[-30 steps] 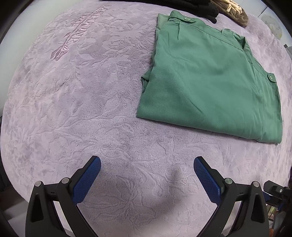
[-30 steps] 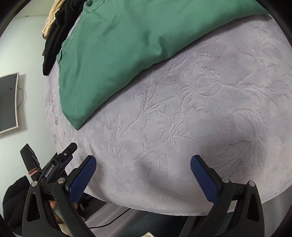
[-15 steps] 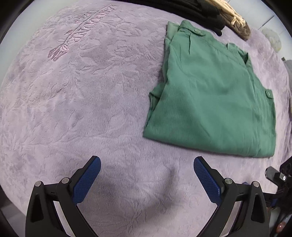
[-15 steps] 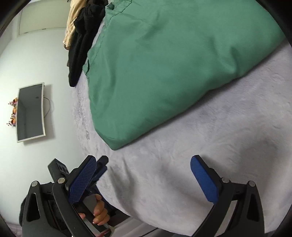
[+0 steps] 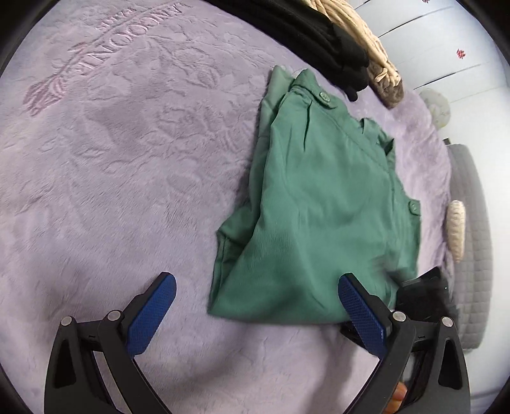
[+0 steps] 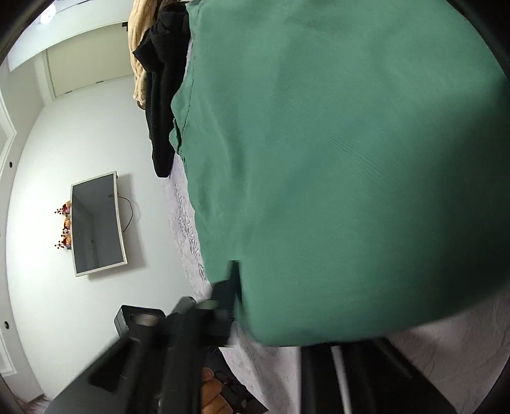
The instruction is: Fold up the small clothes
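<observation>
A folded green garment (image 5: 322,203) with buttons lies on the lilac plush bedspread (image 5: 111,165). My left gripper (image 5: 255,313) is open and empty, its blue pads just short of the garment's near edge. In the left wrist view the black right gripper (image 5: 420,296) sits at the garment's near right corner. In the right wrist view the garment (image 6: 334,159) fills the frame and covers my fingers; only black gripper parts show at the bottom, blurred.
A pile of black (image 5: 306,28) and beige clothes (image 5: 379,67) lies at the bed's far edge. A grey quilted cushion (image 5: 471,223) is on the right. In the right wrist view a wall screen (image 6: 95,226) hangs beyond the bed.
Both grippers have moved in toward the green garment. The right gripper has reached its near corner, and the cloth now covers the right view where its blue pads showed before.
</observation>
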### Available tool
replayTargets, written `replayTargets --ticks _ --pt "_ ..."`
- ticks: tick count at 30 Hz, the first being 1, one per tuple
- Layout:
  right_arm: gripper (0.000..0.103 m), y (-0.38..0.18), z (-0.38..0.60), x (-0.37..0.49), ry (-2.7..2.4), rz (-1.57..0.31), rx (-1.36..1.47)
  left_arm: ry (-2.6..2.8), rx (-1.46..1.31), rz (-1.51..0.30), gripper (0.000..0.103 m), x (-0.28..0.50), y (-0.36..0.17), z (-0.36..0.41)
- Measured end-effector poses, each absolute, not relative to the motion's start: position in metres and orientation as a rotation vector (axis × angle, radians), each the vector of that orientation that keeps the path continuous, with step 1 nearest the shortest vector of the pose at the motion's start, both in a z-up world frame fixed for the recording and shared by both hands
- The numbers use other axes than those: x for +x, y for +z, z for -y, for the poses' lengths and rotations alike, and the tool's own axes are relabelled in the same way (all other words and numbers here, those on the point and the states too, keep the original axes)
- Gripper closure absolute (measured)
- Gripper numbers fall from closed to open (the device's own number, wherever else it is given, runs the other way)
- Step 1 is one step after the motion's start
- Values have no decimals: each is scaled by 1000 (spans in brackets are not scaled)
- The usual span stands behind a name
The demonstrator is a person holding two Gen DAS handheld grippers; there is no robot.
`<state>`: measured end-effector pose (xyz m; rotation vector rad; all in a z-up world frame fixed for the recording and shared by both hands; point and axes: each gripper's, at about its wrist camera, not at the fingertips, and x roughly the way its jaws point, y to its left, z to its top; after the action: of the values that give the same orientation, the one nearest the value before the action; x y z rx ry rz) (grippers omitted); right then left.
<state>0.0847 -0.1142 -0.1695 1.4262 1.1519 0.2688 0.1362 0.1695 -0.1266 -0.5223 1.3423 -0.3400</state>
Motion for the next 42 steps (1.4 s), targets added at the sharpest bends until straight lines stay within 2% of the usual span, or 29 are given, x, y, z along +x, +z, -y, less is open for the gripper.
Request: replayTargets --ticks 9,15,16,18,19,20,21,22,24,25,26,27,28,36,42 --pt "95 -105 135 92 413 -1012 1249 -534 -628 -1347 1 200 -131 -151" --pt "95 -116 133 87 429 -1069 1242 -635 -706 -1392 1 237 -141 -100" --pt "93 -120 132 84 429 -1101 1238 -621 -674 -1399 1 239 -141 -91" --pt "90 -123 131 79 441 -1182 1200 -573 -587 -1418 12 240 -142 -79" --pt "85 -123 132 75 451 -1234 1154 -543 -538 -1430 28 240 -144 -74" --pt "74 -120 134 71 457 -1275 1102 -504 -490 -1449 36 240 -147 -71" --pt "67 -116 139 66 459 -1301 1053 -482 -471 -1460 37 239 -149 -71" --pt "56 -109 148 59 454 -1303 1012 -479 -479 -1460 37 238 -149 -72" --pt "52 -94 174 49 409 -1267 950 -469 -486 -1457 38 237 -148 -73" --pt "52 -84 193 46 339 -1227 903 -455 -468 -1453 48 235 -146 -73" --pt "64 -77 206 44 287 -1195 869 -434 -437 -1450 66 235 -145 -72" --pt "76 -72 220 44 230 -1162 831 -429 -425 -1445 75 234 -144 -71" --pt "98 -71 230 46 182 -1152 799 -433 -438 -1438 89 233 -143 -69" --pt "98 -132 210 67 180 -1244 631 -477 -408 -1311 92 220 -84 -36" --pt "98 -141 243 53 282 -1190 872 -566 -341 -1231 92 222 -28 49"
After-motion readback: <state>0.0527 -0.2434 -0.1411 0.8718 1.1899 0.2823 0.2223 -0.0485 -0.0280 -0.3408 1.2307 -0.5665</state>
